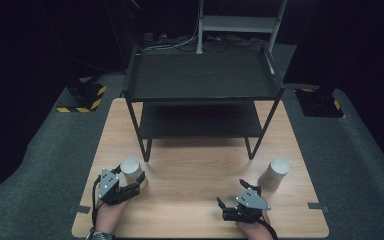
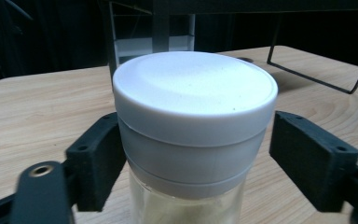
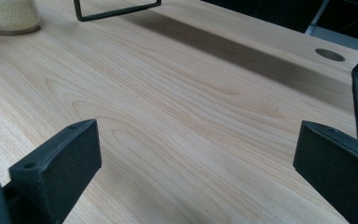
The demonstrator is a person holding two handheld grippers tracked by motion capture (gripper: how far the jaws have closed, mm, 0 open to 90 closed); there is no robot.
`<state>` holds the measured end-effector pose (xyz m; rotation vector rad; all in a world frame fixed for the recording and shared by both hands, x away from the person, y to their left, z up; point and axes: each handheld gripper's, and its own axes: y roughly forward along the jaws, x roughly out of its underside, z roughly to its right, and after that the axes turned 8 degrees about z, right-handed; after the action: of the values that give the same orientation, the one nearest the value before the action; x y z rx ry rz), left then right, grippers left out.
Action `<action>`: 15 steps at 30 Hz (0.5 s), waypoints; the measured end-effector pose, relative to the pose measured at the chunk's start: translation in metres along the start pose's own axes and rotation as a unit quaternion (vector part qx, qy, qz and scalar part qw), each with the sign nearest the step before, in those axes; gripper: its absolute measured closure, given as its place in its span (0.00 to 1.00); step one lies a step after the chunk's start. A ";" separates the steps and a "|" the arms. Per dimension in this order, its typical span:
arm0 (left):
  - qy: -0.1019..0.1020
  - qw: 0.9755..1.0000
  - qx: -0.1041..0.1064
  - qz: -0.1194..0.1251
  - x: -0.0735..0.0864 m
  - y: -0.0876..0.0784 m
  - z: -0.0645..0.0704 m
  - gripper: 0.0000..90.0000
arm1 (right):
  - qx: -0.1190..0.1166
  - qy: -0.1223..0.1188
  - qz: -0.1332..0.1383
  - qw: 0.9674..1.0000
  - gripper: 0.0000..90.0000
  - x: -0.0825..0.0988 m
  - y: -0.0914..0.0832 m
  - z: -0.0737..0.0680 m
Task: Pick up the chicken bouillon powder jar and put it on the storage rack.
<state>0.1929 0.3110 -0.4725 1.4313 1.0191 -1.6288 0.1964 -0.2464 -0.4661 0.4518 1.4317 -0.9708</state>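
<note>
Open tabletop (image 1: pixel 195 170) lies between the left jar (image 1: pixel 130 167) at nine o'clock and the right jar (image 1: pixel 275 172) at three; the black shelf rack (image 1: pixel 202 95) blocks twelve (legs included).

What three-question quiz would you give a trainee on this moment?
1. What stands between the jaws of the left gripper?
2. True or false: the jaws of the right gripper are closed on a jar.
3. How many jars stand on the table? A one, B two, C three.

Key:
1. The jar with the white lid.
2. False: the jaws stand apart over bare wood.
3. B: besides that jar, a second jar stands near the right gripper.
</note>
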 end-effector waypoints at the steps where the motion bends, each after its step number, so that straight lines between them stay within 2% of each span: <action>1: -0.001 1.000 0.000 0.001 0.001 0.000 0.000 0.26 | 0.000 0.000 0.000 1.000 0.00 0.000 0.000 0.000; 8: -0.003 1.000 -0.003 0.004 0.003 -0.002 -0.003 0.35 | 0.001 -0.003 -0.003 1.000 0.00 -0.001 0.001 -0.001; 15: -0.004 1.000 -0.002 0.004 0.003 -0.001 -0.004 0.37 | 0.002 -0.007 -0.007 1.000 0.00 -0.002 0.002 -0.002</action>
<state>0.1930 0.3155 -0.4760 1.4231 1.0103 -1.6245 0.1966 -0.2430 -0.4648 0.4380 1.4212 -0.9859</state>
